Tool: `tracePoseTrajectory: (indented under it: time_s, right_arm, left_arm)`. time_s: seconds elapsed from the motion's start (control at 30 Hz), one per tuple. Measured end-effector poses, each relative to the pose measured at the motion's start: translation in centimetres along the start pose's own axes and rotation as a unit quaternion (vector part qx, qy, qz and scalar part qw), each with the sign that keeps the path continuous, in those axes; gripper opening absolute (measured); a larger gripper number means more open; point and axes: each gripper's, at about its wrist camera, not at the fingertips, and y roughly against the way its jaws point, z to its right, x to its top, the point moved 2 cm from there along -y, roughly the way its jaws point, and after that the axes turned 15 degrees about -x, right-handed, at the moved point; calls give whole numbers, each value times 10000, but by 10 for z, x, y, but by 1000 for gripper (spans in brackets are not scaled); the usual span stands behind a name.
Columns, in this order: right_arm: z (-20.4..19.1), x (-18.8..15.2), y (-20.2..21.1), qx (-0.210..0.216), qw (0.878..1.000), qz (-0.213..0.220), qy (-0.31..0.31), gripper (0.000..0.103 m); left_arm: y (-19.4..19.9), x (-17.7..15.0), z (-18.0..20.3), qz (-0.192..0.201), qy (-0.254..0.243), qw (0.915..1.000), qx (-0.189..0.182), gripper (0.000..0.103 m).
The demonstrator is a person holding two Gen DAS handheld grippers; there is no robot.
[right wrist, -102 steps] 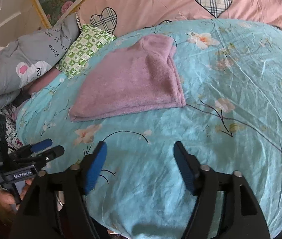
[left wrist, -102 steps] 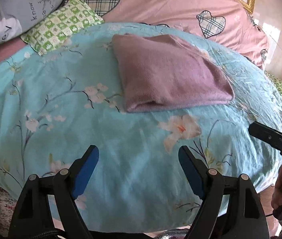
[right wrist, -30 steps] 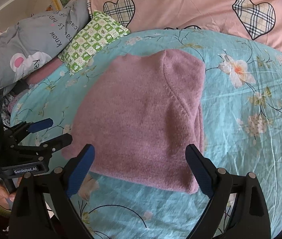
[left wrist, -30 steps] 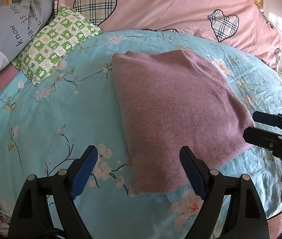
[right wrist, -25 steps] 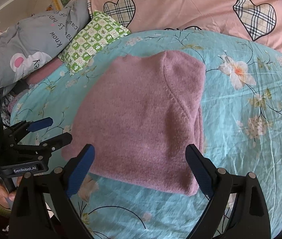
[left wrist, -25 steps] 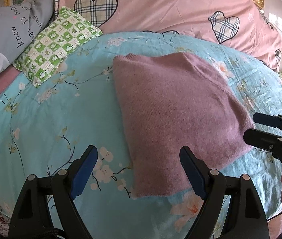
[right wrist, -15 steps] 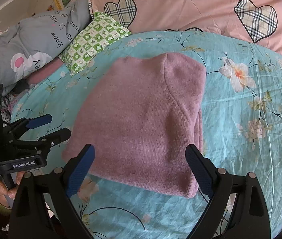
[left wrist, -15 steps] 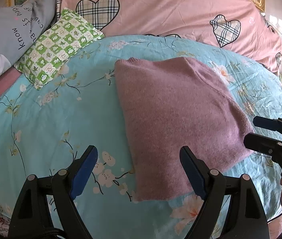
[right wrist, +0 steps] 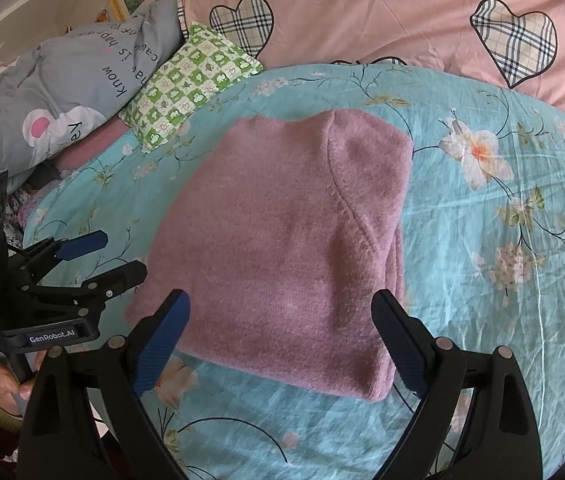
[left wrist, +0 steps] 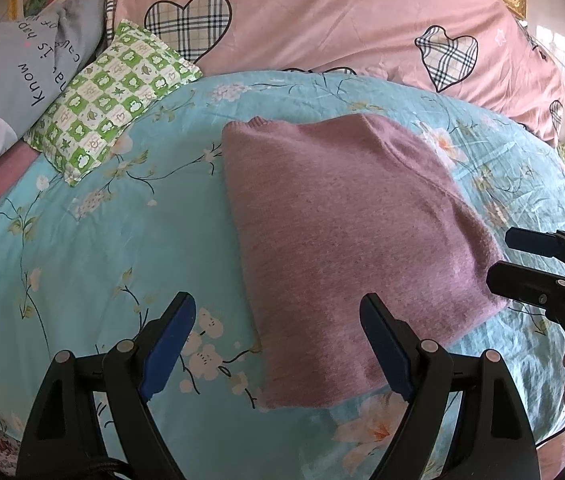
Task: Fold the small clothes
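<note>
Change: both grippers sit closer to the sweater than 3.4 s ago, though a touch farther back than half a second ago; the garment fills more of each view than at first.
Sweater: the mauve knit sweater (left wrist: 346, 240) lies folded into a compact block at centre frame in both views, on the turquoise floral bedsheet (left wrist: 82, 240); a sleeve seam shows on its right side in the right wrist view (right wrist: 294, 240).
Left gripper (left wrist: 278, 340): fingers spread wide, holding nothing, hovering at the near left edge of the sweater.
Right gripper (right wrist: 282, 344): fingers spread wide, empty, hovering over the near edge.
Progress: folding looks largely done; at most one more fold or a tidy-up seems left.
Surroundings: green checked pillow (left wrist: 110, 100) upper left, pink heart-print quilt (left wrist: 342, 28) across the top.
</note>
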Motion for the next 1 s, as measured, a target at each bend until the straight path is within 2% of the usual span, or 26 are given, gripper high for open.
tracePoseTrajectory:
  time_s: [1.0]
  right_arm:
    - [3, 2, 0, 34, 10000, -8, -17, 92]
  left_arm:
    - [-6, 6, -4, -61, 31, 9999, -74, 85]
